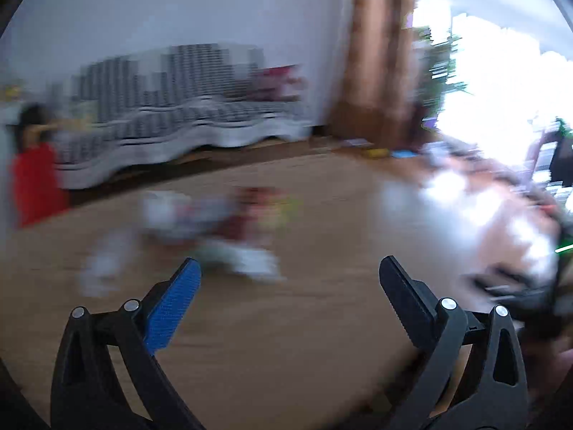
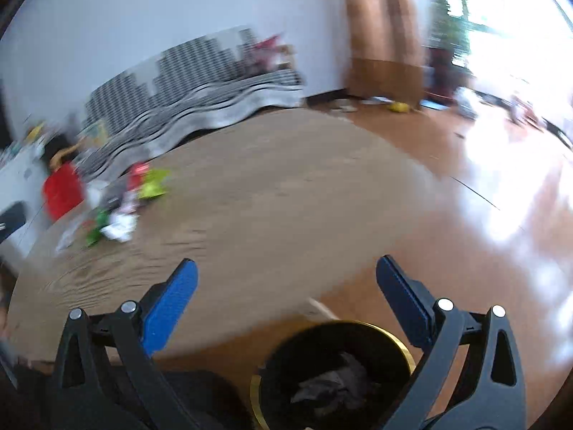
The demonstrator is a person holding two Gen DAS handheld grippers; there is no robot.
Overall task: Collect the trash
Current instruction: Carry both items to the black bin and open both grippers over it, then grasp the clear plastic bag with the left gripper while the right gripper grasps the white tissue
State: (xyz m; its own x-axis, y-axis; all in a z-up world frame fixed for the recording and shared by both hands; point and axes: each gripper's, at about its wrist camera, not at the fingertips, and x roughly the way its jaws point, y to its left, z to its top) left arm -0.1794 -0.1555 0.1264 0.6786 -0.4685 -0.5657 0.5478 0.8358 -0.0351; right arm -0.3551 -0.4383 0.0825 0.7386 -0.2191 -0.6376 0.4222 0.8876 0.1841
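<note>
A blurred heap of trash (image 1: 211,225), white, red and yellow-green wrappers, lies on a round wooden table (image 1: 286,322). My left gripper (image 1: 290,268) is open and empty, just short of the heap. In the right wrist view the same trash (image 2: 121,200) lies at the table's far left. My right gripper (image 2: 286,268) is open and empty, over the table's near edge. Below it stands a black bin with a gold rim (image 2: 333,372) holding crumpled paper.
A child in red (image 2: 61,193) stands by the table's far left edge. A striped sofa (image 1: 186,122) lines the back wall. A brown curtain (image 1: 376,53) and a bright window (image 1: 501,89) are at right. Small items lie on the shiny floor (image 2: 401,107).
</note>
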